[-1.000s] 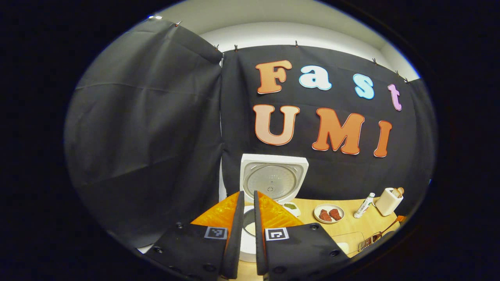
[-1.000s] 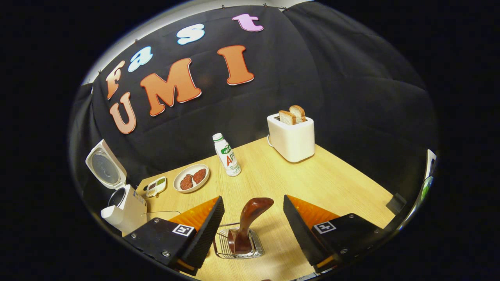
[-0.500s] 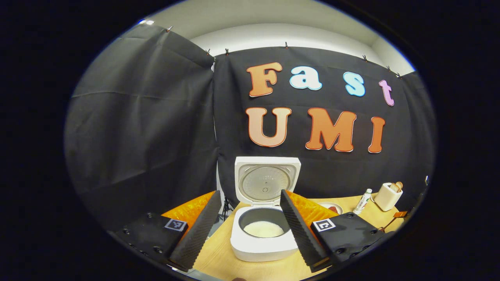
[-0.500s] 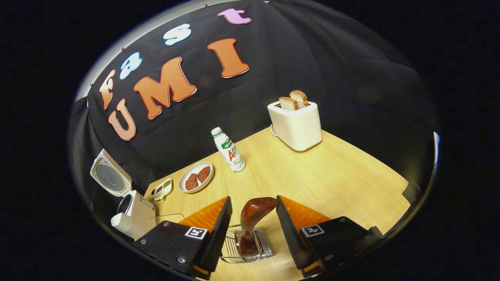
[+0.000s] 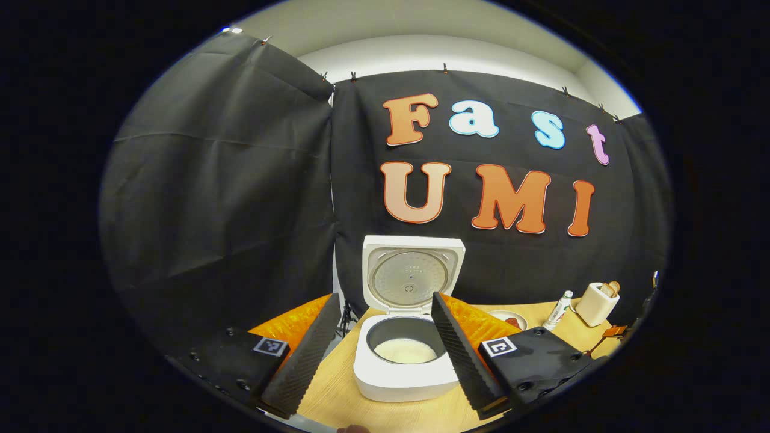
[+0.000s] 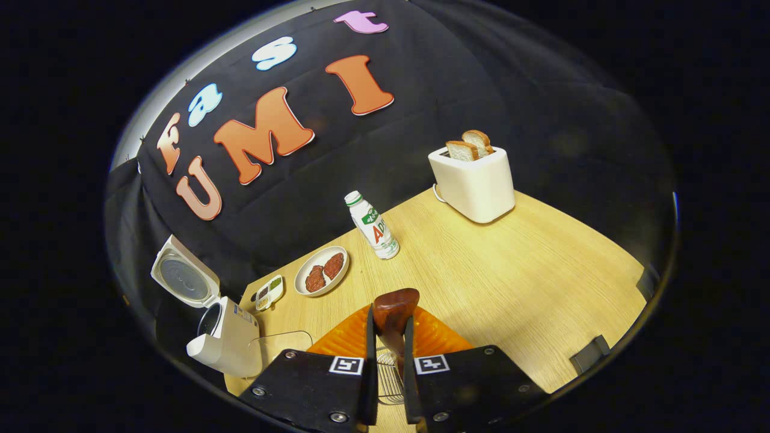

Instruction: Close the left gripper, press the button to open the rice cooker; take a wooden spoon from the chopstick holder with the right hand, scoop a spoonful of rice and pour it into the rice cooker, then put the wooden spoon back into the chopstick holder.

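The wooden surface (image 6: pixel 529 264) was seen to carry everything, the black cloth wall standing behind it. The white rice cooker (image 5: pixel 404 367) was placed at the left end of the surface with its lid (image 5: pixel 411 275) swung upright, and white rice (image 5: pixel 405 350) was seen in the dark inner pot. The left gripper (image 5: pixel 380 349) was held spread wide in front of the cooker, its fingers apart from it on either side. A white toaster (image 6: pixel 475 183) with two bread slices (image 6: pixel 470 146) upright in its slots was set at the far right. The right gripper (image 6: pixel 388 337) was pressed together on the handle of the wooden spoon (image 6: pixel 394 308), which was pinched between both fingers while the spoon stood in the wire chopstick holder (image 6: pixel 385 379) near the front edge. A white plate (image 6: pixel 322 278) with two reddish-brown patties was seen beside a small drink bottle (image 6: pixel 373 225), and a small divided sauce dish (image 6: pixel 269 291) was set between the plate and the cooker.
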Demonstrator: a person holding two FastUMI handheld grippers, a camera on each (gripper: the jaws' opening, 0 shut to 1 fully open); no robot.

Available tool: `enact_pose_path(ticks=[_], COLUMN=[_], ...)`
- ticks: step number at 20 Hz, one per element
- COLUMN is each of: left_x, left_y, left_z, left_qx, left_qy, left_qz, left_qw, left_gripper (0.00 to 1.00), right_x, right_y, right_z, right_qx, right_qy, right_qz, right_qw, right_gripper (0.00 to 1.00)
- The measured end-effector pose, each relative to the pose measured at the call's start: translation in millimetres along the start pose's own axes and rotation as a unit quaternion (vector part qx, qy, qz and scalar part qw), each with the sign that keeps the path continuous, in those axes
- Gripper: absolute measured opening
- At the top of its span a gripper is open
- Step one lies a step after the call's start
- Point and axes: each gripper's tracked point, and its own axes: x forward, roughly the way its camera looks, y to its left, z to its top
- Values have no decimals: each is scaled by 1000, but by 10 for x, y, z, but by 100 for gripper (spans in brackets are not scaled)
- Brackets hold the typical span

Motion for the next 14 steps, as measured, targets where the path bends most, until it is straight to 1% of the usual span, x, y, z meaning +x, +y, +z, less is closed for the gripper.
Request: enact_pose_path(ticks=[5, 9, 11, 14], left_x=[121, 229, 281, 348], left_y=[99, 152, 204, 287], left_z=[44, 17, 40, 73], left_qx=[-3, -3, -2, 0], left_qy=[-6, 2, 2, 3], left_qz=[-9, -27, -34, -42], left_qw=[1000, 1000, 999, 999], left_gripper=[100, 100, 100, 100], right_x=[-236, -510, -629, -752], right_y=[188, 455, 707, 1145], right_z=[300, 595, 683, 685], right_qx=[-31, -58, -70, -75], right_qy=[-30, -74, -92, -110], right_qz=[-14, -25, -16, 9], right_qw=[999, 995, 993, 991], right_gripper=[17, 17, 16, 16])
